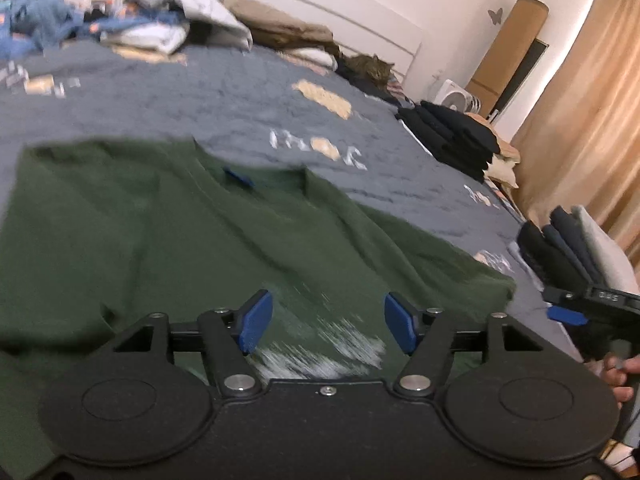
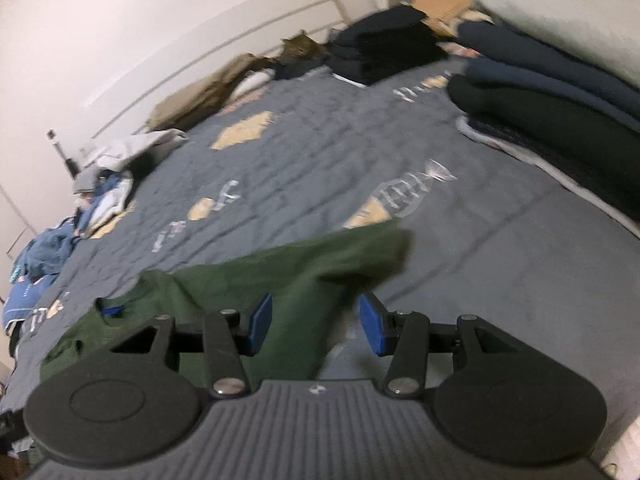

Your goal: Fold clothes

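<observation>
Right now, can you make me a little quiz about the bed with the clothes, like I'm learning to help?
1. True or false: the green T-shirt lies spread on the grey bedspread.
2. What is between the left gripper fingers? A) a sock B) nothing gripped, just the shirt below C) a pillow
3. Fill in: the animal resting by the headboard is a ____.

Key
1. True.
2. B. The right gripper is open too, with the shirt's sleeve beneath it.
3. Cat, lying beyond the dark folded stack.
</observation>
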